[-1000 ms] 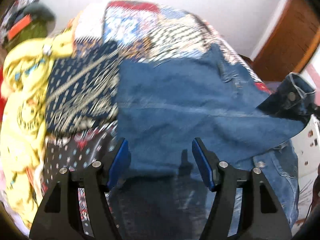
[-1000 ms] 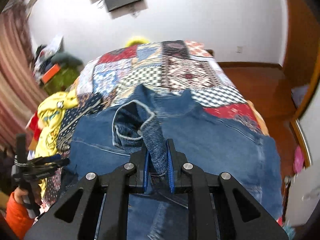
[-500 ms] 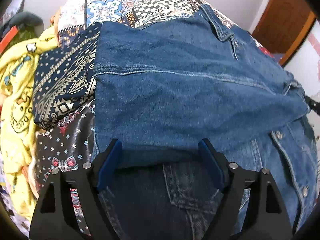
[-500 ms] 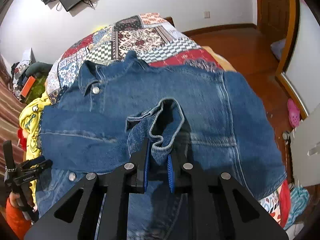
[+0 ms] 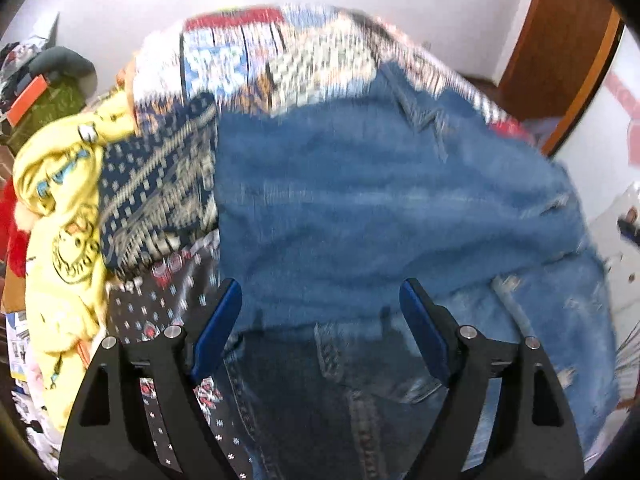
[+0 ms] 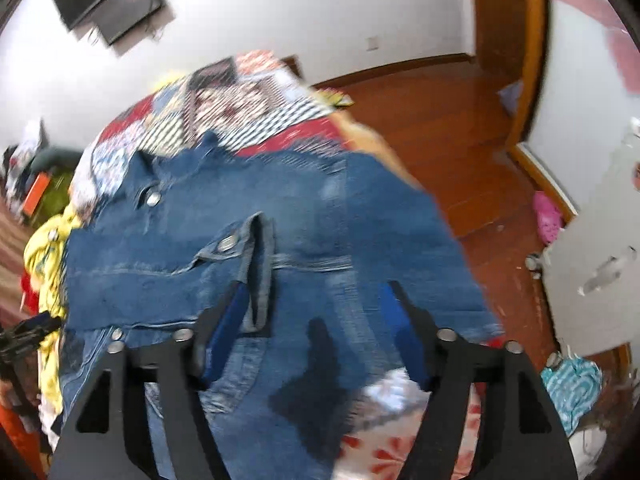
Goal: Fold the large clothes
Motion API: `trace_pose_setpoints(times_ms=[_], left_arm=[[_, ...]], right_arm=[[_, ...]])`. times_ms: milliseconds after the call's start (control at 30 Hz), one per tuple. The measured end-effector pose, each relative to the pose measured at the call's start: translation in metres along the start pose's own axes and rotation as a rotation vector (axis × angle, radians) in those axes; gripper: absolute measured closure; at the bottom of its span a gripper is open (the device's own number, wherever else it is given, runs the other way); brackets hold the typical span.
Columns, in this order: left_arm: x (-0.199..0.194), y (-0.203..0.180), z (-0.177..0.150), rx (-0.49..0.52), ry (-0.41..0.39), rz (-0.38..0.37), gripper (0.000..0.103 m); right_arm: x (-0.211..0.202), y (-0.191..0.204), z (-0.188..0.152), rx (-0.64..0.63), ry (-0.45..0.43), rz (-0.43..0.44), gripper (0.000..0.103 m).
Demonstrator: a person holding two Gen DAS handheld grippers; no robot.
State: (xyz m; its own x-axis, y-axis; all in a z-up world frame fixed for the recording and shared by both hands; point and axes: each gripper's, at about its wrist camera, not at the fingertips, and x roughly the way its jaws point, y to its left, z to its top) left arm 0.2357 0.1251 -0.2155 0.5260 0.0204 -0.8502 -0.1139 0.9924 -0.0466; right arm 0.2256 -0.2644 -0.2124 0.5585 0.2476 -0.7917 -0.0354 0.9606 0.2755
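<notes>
One denim jacket (image 5: 380,208), perhaps two grippers

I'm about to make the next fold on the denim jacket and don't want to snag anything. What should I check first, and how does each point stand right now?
1. Right claw lets go of the cuff: ok, jaws opening, cuff beside the left finger, not pinched.
2. Left claw empty: ok, open above the denim jacket.
3. Sleeve lies across the jacket: ok.
4. Jacket flat and smooth: cannot tell, pictures blurred.
5. Yellow garment clear of the jacket: ok, off to the side.
</notes>
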Motion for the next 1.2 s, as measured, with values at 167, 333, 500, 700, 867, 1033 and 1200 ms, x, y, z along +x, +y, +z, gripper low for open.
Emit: trace_pose_setpoints(times_ms=[167, 333, 500, 700, 867, 1033, 1200], left_arm=[[-0.032, -0.014, 0.025, -0.03, -0.097, -0.053, 0.013], [-0.039, -0.033, 0.032, -0.049, -0.116, -0.118, 0.011], [-0.03, -0.05, 0.027, -0.041, -0.095, -0.09, 0.011], [-0.028, -0.052, 0.023, -0.063, -0.087, -0.088, 0.011], [-0.03, -0.055, 0.019, -0.012, -0.096, -0.034, 0.011], [-0.029, -0.054, 0.012, 0.014, -0.089, -0.021, 0.011], [-0.029, -0.053, 0.008, 0.035, -0.097, -0.008, 0.012]], right_arm=[[-0.008, -0.044, -0.01, 0.131, 0.027, 0.009, 0.024], [0.019, -0.086, -0.032, 0.321, 0.145, 0.041, 0.024], [0.049, -0.113, -0.053, 0.478, 0.209, 0.128, 0.023], [0.07, -0.126, -0.041, 0.57, 0.19, 0.132, 0.023], [0.087, -0.127, -0.025, 0.57, 0.179, 0.084, 0.022], [0.088, -0.128, -0.019, 0.58, 0.117, 0.009, 0.052], [0.064, -0.121, -0.009, 0.544, 0.024, -0.046, 0.089]])
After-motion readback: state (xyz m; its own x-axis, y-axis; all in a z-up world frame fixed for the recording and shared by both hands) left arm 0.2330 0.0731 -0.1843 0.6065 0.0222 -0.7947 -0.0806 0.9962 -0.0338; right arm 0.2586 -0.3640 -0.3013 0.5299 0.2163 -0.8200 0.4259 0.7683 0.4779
